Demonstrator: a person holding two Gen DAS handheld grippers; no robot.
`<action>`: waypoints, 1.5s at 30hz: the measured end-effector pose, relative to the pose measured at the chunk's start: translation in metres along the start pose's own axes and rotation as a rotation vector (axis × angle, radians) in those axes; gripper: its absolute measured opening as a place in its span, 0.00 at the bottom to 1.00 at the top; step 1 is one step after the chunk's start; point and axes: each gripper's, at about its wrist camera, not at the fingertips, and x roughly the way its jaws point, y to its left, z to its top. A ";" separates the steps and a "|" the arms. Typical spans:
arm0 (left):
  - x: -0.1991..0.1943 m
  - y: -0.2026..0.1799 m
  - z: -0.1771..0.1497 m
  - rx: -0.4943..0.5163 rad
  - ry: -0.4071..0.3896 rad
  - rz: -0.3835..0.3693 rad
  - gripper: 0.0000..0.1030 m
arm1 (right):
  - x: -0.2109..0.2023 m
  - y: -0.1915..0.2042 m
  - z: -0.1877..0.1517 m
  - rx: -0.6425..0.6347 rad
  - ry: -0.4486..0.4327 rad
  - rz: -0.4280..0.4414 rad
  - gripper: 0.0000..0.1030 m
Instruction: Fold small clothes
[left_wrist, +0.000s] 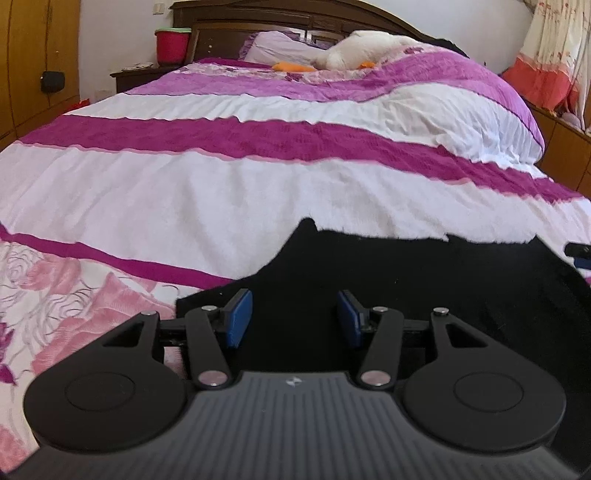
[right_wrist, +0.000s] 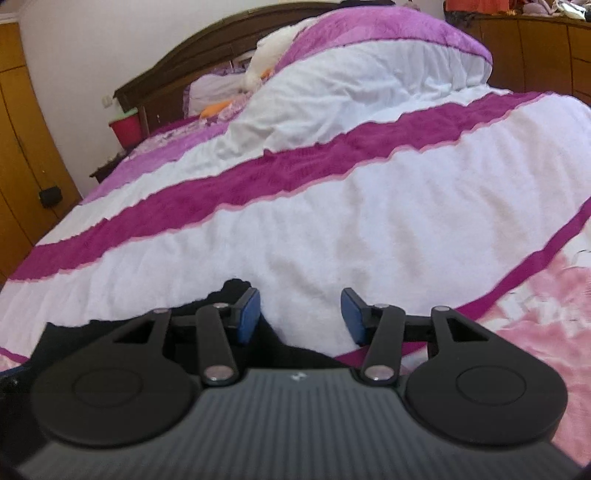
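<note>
A black garment (left_wrist: 424, 280) lies flat on the striped quilt, filling the lower right of the left wrist view. My left gripper (left_wrist: 294, 299) hovers low over the garment's near left part. It is open, with nothing pinched between its blue pads (left_wrist: 236, 321). In the right wrist view only the garment's right edge (right_wrist: 295, 354) shows, at the lower left. One corner of it pokes up behind the left finger. My right gripper (right_wrist: 299, 295) is open over the white quilt just beyond that edge, holding nothing. The picture there is slightly blurred.
The bed's white and magenta quilt (left_wrist: 184, 192) stretches ahead. A white plush toy (left_wrist: 354, 48) and a pillow (left_wrist: 280, 46) lie at the headboard. A red bucket (left_wrist: 171, 46) stands on the nightstand. Wooden wardrobes (left_wrist: 33, 66) are on the left, a curtain (left_wrist: 546, 55) on the right.
</note>
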 end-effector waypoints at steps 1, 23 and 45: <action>-0.006 0.000 0.001 0.000 -0.006 0.003 0.55 | -0.009 0.000 0.000 -0.002 0.002 0.011 0.50; -0.076 0.018 -0.051 0.004 0.110 0.045 0.56 | -0.073 -0.012 -0.075 -0.030 0.128 -0.036 0.49; -0.092 0.016 -0.063 -0.018 0.140 0.036 0.58 | -0.058 -0.031 -0.101 0.243 0.122 0.238 0.52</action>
